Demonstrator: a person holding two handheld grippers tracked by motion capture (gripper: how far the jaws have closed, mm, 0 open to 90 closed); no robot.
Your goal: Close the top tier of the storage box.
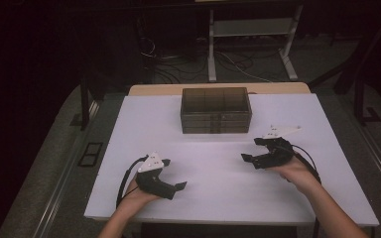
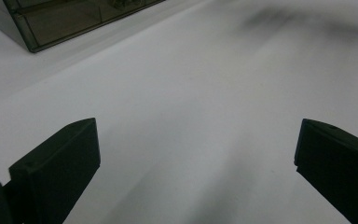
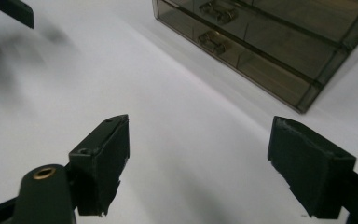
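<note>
Smoky see-through plastic drawer box point(image 1: 216, 110) sits at the upper middle of the high view, at the back of the white counter point(image 1: 218, 198). Left gripper point(image 1: 175, 174) is at lower left, right gripper point(image 1: 253, 149) at right of centre, both well apart from the box. Jaws on both are spread wide with nothing between them, just bare counter showing in each gripper view

Left gripper point(image 1: 173, 174) jaws apart, right gripper point(image 1: 252, 149) jaws apart
</note>
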